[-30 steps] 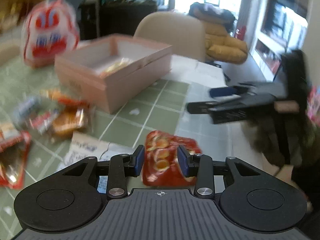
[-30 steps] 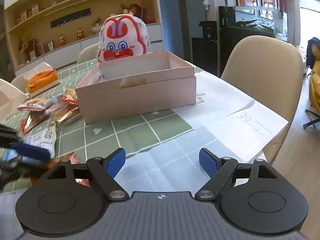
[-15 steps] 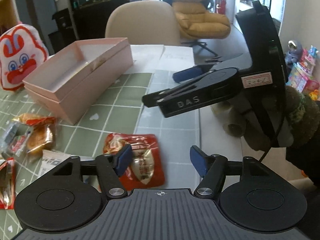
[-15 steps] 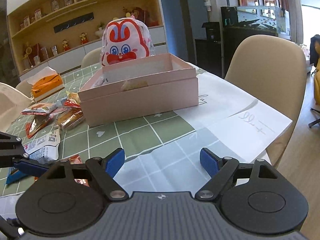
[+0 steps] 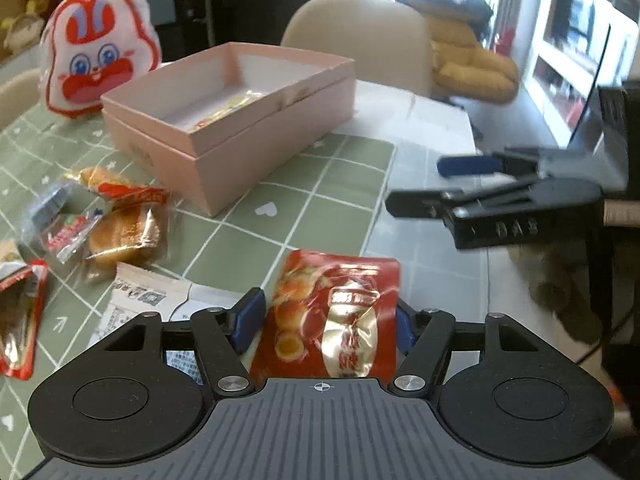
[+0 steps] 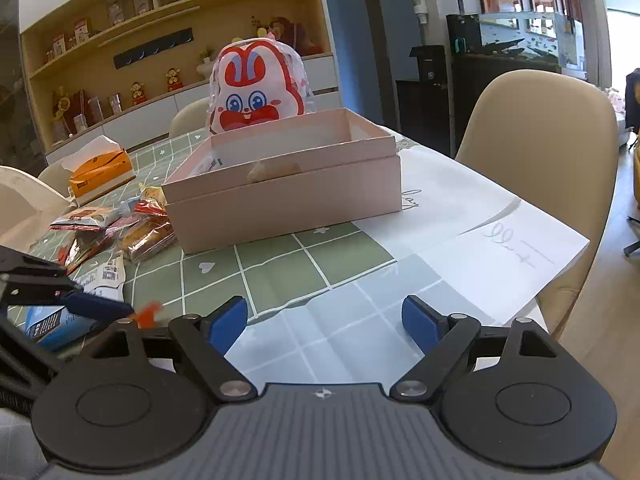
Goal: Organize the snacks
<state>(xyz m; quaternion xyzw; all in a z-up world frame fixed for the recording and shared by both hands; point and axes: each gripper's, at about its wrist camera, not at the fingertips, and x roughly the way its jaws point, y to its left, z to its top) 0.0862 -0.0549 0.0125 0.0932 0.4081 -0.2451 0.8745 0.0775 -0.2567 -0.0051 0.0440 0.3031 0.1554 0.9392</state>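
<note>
right, left gripper (image 5: pixel 324 322): we've got the two blue pads pressed against either side of a red snack packet (image 5: pixel 334 312), squeezing it between them.
red snack packet: it stands up between our fingers, its top edge tilted toward the box, above the green checked tablecloth (image 5: pixel 320 184).
right gripper (image 6: pixel 325 320): we hold it wide apart with nothing between the pads, hovering over the pale paper sheet (image 6: pixel 480 240) at the table's near edge.
pink box (image 5: pixel 236 120): lid off and sitting open ahead of us on the tablecloth, with a yellowish wrapped snack (image 5: pixel 224 112) lying inside on its floor.
loose snacks (image 5: pixel 116 224): a small heap of wrapped cakes and packets lies just left of the box, well clear of our held packet.
white packet (image 5: pixel 140 300): flat on the cloth, just beside our left finger.
bunny bag (image 5: pixel 96 60): upright behind the box's far left corner.
tissue box (image 6: pixel 100 170): orange, farther back on the table in the right wrist view.
</note>
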